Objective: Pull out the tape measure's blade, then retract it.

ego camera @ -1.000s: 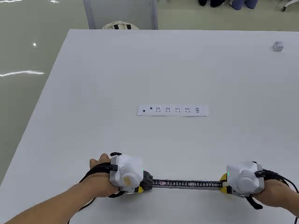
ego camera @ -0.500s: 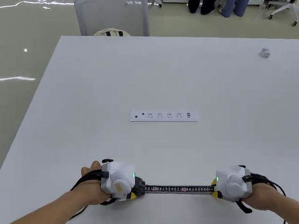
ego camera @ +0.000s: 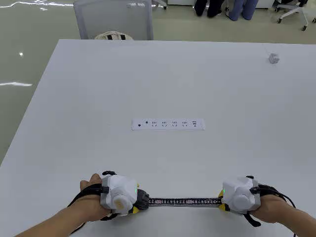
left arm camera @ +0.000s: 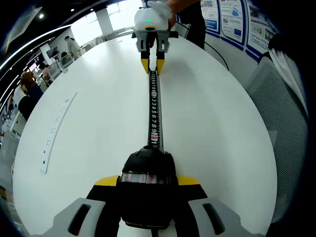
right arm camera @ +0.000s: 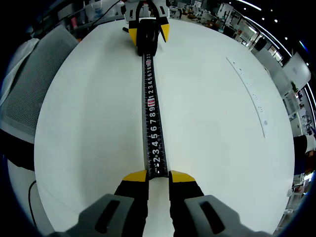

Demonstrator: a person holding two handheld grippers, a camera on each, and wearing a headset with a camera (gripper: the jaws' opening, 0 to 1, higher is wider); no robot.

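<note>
Head view: left gripper (ego camera: 137, 201) is clamped around the black tape measure case (ego camera: 142, 200), right gripper (ego camera: 221, 201) pinches the blade (ego camera: 182, 201) at its tip. Blade is stretched straight between the two, low over the near edge of the white table (ego camera: 148, 79). Power strip (ego camera: 168, 124) lies mid-table, well apart from both grippers
</note>
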